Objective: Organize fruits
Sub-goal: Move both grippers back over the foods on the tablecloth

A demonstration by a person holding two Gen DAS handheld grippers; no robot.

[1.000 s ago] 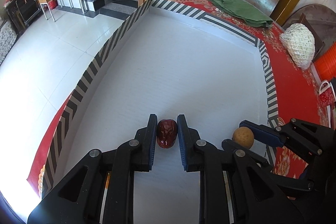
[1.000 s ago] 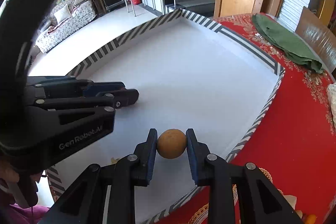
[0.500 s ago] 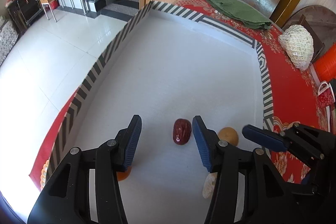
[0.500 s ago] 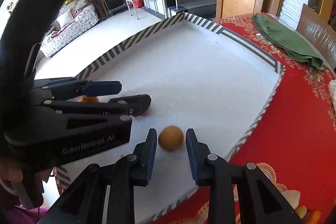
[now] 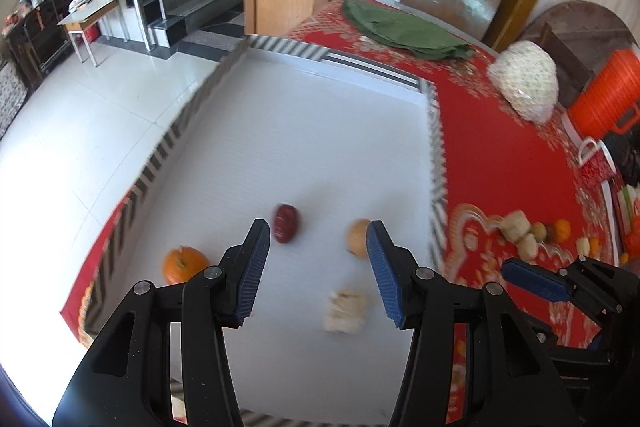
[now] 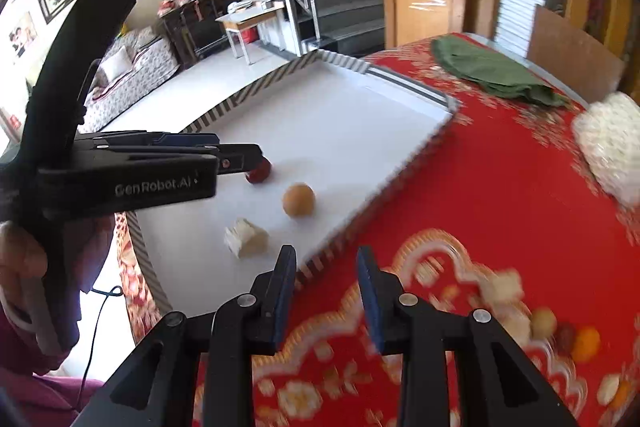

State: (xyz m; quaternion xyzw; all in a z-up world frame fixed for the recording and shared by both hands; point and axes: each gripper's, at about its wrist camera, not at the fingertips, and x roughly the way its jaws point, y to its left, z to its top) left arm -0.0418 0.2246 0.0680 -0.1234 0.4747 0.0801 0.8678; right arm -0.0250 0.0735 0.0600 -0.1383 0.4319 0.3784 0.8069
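A white tray (image 5: 304, 123) with a striped rim holds a dark red date (image 5: 286, 223), a round brown fruit (image 5: 357, 238), an orange (image 5: 184, 263) and a pale cut piece (image 5: 346, 311). My left gripper (image 5: 316, 227) is open above them; the date and the brown fruit lie below its tips, neither touched. My right gripper (image 6: 325, 253) is open and empty over the tray's near rim (image 6: 320, 259) and the red cloth. The right wrist view shows the brown fruit (image 6: 298, 200), the pale piece (image 6: 246, 237) and the date (image 6: 260, 173), half hidden by the left gripper (image 6: 256, 155).
More loose fruits (image 6: 560, 331) lie on the red tablecloth (image 6: 480, 207) to the right of the tray. A green cloth (image 5: 404, 31), a white mesh bag (image 5: 524, 83) and an orange bucket (image 5: 604, 95) sit farther back. A person's hand (image 6: 20, 259) holds the left gripper.
The left gripper opened off the red date and the right let go of the brown fruit. Both pulled back and up; the right swung toward the red cloth.
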